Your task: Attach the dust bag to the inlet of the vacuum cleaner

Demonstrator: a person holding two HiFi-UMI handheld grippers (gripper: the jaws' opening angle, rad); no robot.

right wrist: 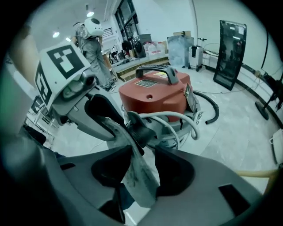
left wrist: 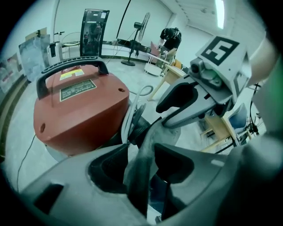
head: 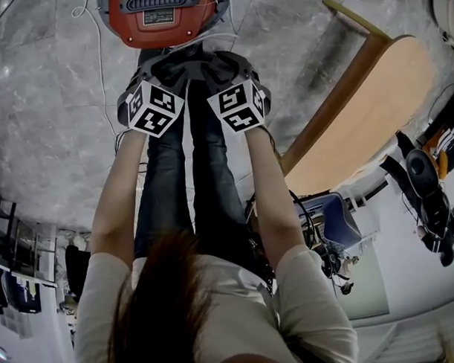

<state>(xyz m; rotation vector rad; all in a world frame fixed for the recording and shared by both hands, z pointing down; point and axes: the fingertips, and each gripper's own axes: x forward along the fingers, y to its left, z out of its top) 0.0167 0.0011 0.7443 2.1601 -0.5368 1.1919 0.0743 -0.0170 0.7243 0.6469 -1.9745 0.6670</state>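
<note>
Grey fabric dust bag (right wrist: 135, 174) lies unclamped between the parted jaws of left claw (left wrist: 141, 148) and right claw (right wrist: 143, 149), close to the red drum-shaped vacuum cleaner (right wrist: 154, 95).

Red vacuum cleaner (head: 162, 27), grey dust bag (right wrist: 140, 181)

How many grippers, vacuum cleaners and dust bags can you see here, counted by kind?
Grippers: 2, the left gripper and the right gripper
Vacuum cleaner, red: 1
Dust bag, grey, running between both pairs of jaws: 1
Total: 4
</note>
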